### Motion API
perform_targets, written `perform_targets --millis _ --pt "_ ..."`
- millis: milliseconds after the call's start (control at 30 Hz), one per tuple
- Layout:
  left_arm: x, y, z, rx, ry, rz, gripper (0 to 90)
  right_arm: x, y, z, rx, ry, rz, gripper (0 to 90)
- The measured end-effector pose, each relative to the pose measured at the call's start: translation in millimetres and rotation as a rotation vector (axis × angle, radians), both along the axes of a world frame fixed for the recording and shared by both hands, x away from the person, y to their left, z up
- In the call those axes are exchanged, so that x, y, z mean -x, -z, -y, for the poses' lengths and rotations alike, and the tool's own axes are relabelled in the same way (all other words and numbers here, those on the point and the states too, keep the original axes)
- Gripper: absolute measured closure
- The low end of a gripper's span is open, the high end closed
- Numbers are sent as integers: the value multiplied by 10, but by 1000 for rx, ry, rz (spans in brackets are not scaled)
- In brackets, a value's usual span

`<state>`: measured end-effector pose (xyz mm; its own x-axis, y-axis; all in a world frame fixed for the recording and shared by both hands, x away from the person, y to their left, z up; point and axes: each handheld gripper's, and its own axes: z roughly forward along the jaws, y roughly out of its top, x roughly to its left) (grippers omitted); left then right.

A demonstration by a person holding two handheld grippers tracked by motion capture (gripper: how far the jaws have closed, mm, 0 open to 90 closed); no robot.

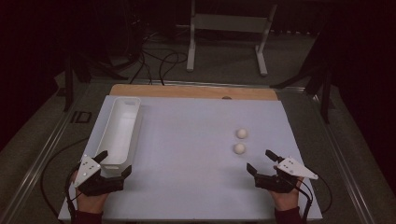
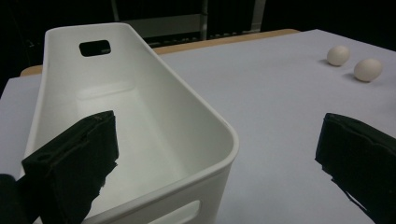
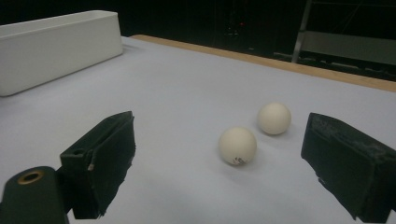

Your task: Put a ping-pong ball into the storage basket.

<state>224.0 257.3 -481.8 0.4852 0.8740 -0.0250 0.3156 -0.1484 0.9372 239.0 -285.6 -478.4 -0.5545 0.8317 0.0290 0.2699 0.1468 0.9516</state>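
Two off-white balls lie side by side on the white table top, the near ball (image 1: 239, 148) (image 3: 237, 145) and the far ball (image 1: 242, 133) (image 3: 274, 118); they also show at the upper right of the left gripper view (image 2: 368, 69) (image 2: 338, 55). My right gripper (image 1: 261, 161) (image 3: 219, 168) stands open just short of the near ball, nothing between its jaws. My left gripper (image 1: 113, 162) (image 2: 219, 158) is open too, its jaws straddling the near end wall of a long white bin (image 1: 122, 122) (image 2: 154, 84) without touching it. The bin looks empty.
The white sheet covers a wooden table (image 1: 196, 91) whose far edge shows bare wood. Beyond it stand a white frame's legs (image 1: 190, 46) and cables on the floor (image 1: 159, 63). Metal rails (image 1: 42, 158) run along both sides.
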Motion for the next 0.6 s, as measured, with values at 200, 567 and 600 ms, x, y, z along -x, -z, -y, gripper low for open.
perform_targets --millis 200,567,600 --pt "8 -2 4 4 -2 11 1 3 -6 10 0 1 0 96" --pt "32 -8 2 11 -11 30 1 -23 -35 58 -4 30 -24 95" --pt "33 -7 1 14 -13 30 1 -23 -35 58 -4 30 -24 95"
